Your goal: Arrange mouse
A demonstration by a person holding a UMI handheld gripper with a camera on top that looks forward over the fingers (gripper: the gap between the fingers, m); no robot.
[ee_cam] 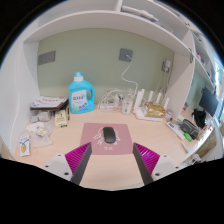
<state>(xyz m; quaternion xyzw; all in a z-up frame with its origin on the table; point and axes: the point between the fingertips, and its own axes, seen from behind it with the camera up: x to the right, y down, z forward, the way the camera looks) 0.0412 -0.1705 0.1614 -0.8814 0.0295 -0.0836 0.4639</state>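
Lying ahead of open gripper (112, 160): dark oval mouse (108, 134).

- On my gripper (111, 160) I see magenta pads (77, 155) lining the inner faces of its black fingers.
- The small dark grey, nearly black computer mouse (108, 134) lies on a muted pink rectangular mouse mat (102, 137).
- The smooth desk top (60, 160) is a pale cream-beige.
- The tall plastic detergent bottle (80, 94) is light blue, with a white label carrying darker blue and red print.
- I read the back wall (100, 60) as pale sage green, and a dark grey square plate (126, 55) sits on it.
- The shelf board overhead (90, 24) is white.
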